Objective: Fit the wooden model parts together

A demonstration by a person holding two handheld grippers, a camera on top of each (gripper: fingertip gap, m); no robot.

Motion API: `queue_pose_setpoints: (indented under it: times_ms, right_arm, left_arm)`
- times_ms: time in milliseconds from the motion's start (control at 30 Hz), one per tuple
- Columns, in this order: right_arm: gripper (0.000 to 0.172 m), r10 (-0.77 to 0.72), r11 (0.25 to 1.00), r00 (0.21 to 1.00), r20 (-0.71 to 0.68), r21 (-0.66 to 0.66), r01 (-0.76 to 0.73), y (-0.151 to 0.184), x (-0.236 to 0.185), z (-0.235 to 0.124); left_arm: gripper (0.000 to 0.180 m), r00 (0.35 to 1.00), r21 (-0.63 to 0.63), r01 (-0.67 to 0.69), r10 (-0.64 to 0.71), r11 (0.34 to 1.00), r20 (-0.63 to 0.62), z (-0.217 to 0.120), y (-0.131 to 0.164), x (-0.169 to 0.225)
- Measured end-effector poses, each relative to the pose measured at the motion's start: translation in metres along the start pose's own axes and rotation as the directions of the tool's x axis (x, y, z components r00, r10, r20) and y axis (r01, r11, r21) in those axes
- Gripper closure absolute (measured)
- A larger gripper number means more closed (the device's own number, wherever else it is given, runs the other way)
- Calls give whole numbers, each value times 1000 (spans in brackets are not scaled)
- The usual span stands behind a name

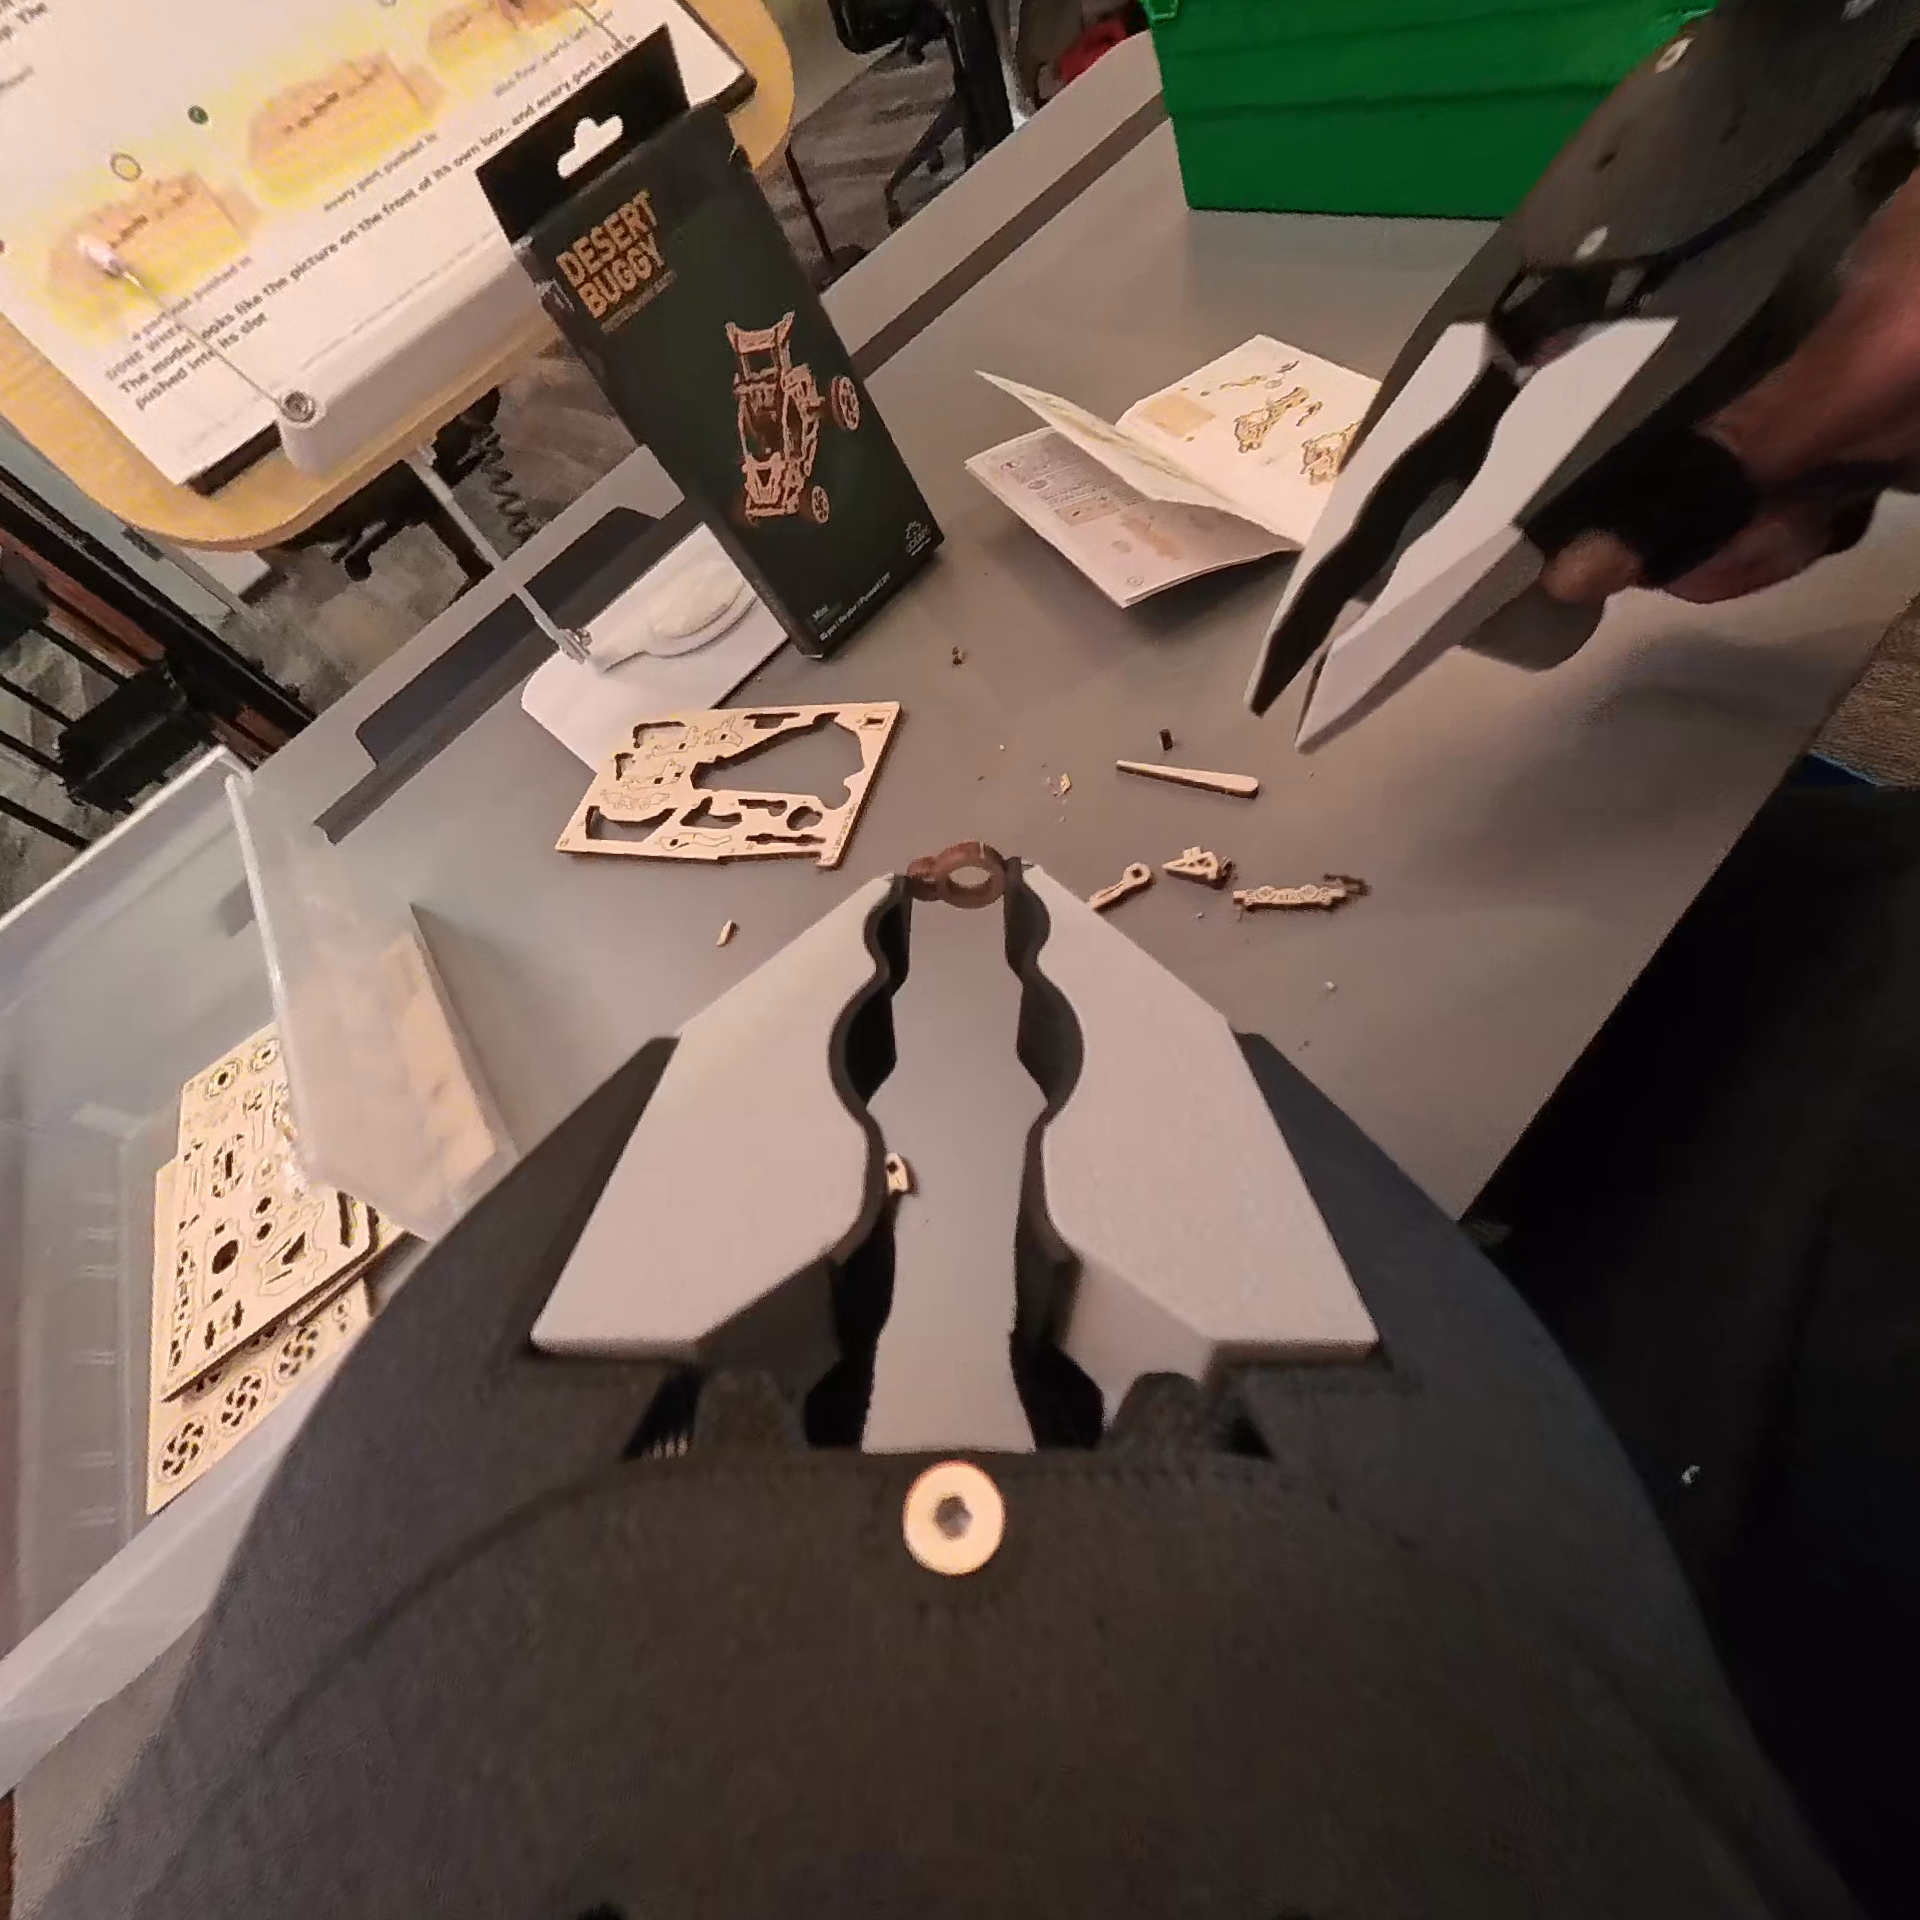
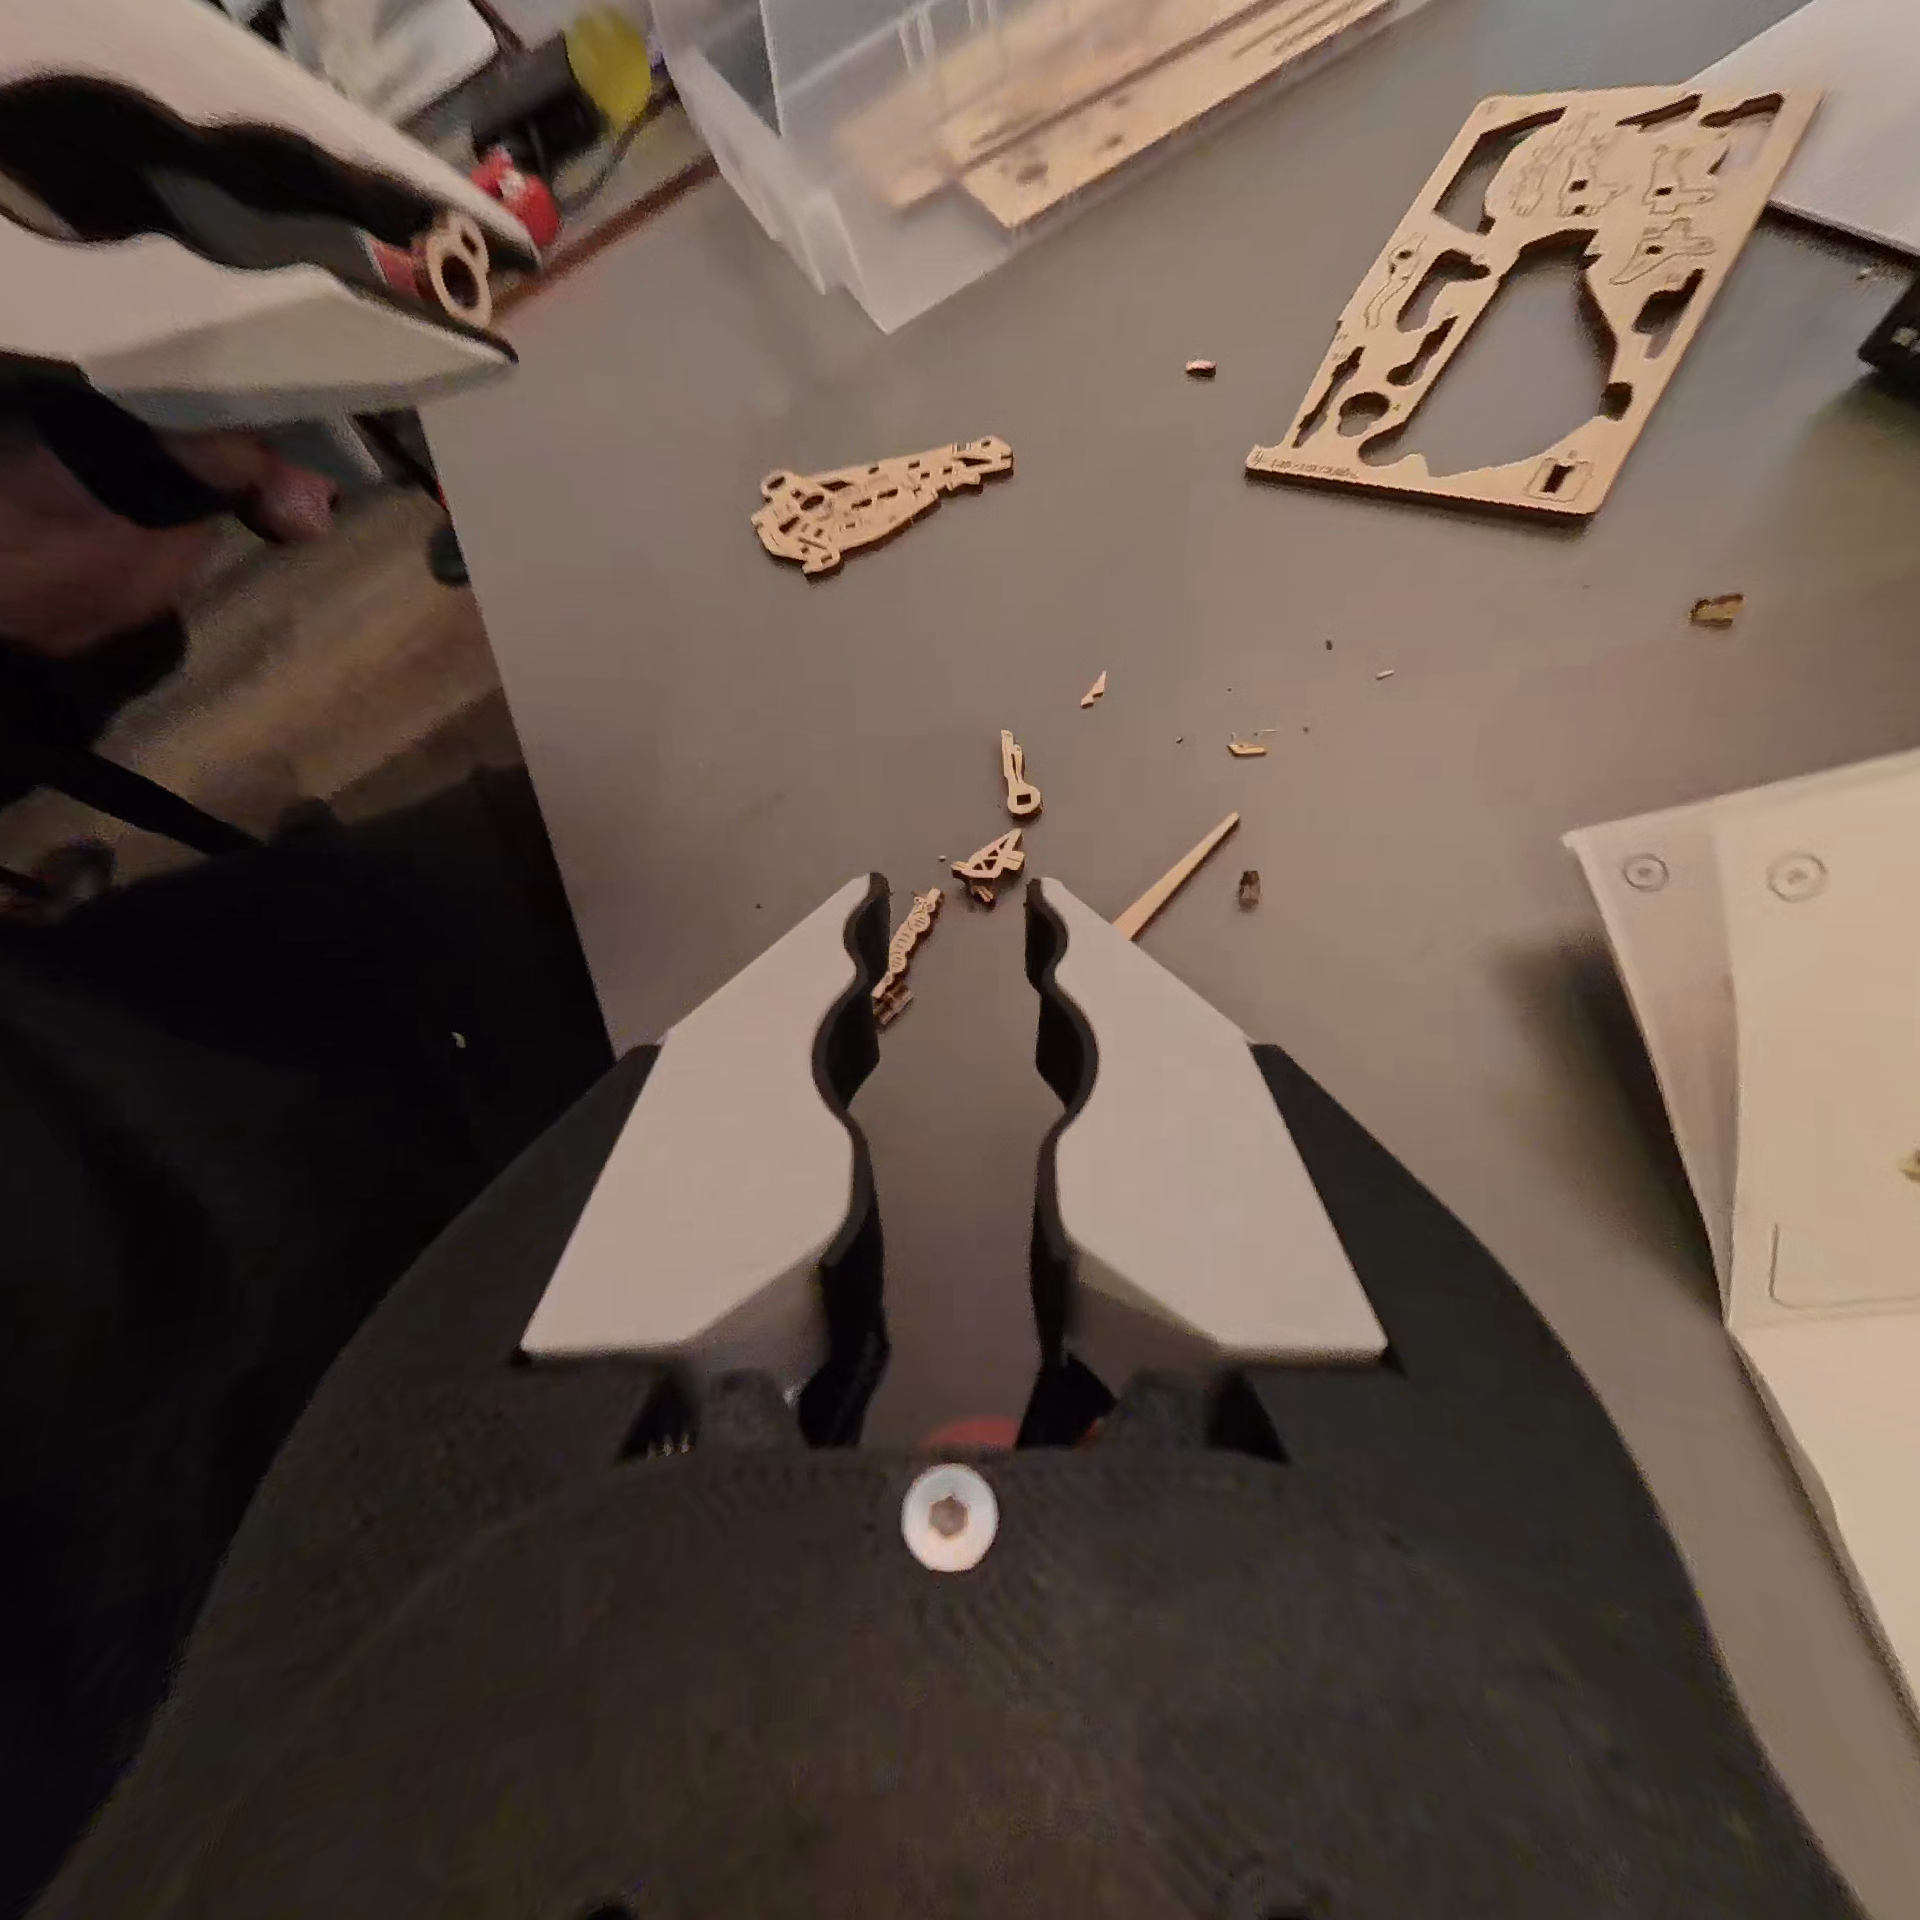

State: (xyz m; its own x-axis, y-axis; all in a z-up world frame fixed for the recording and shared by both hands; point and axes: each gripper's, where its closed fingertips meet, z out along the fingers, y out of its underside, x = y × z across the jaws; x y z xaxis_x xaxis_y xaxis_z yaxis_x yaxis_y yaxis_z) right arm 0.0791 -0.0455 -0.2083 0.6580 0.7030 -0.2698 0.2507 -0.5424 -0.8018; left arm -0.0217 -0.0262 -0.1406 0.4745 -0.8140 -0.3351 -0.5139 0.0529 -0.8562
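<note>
Pinched at the left gripper [image 1: 961, 883] fingers' tips, a thin, light, snappable ring-shaped wooden part [image 1: 964, 881] is held by its edges; right gripper [image 2: 958, 894] fingers, part-open, hold nothing.

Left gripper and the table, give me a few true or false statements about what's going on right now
1. The left gripper grips a small ring-shaped wooden part at its fingertips. True.
2. The right gripper holds the long tapered stick. False: its fingers stand apart with nothing held; the stick lies on the table.
3. The dark model box stands upright. True.
4. The punched-out wooden sheet is inside the clear bin. False: it lies on the table.
</note>
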Motion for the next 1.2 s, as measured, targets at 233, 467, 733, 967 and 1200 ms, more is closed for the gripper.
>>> queue_pose_setpoints:
  times_ms: [233,467,733,967,1200]
  right_arm:
    - [143,-137,978,989,-54,-166,126,10,4,42]
    - [156,-154,966,986,-61,-219,137,20,7,51]
    - [156,-139,982,984,-109,-144,122,15,15,16]
    - [156,-102,986,972,-210,-154,70,48,35,-35]
    - [147,-101,982,968,-228,-177,61,73,36,-45]
  left_arm:
    - [165,999,-10,22,-22,1000,-24,7,10,6]
    - [165,998,-8,34,-35,999,-46,13,12,10]
    - [165,995,13,21,-20,1000,-96,32,-2,22]
    - [165,983,46,6,2,999,-182,62,-18,46]
    - [165,970,74,-19,36,997,-241,81,-32,67]
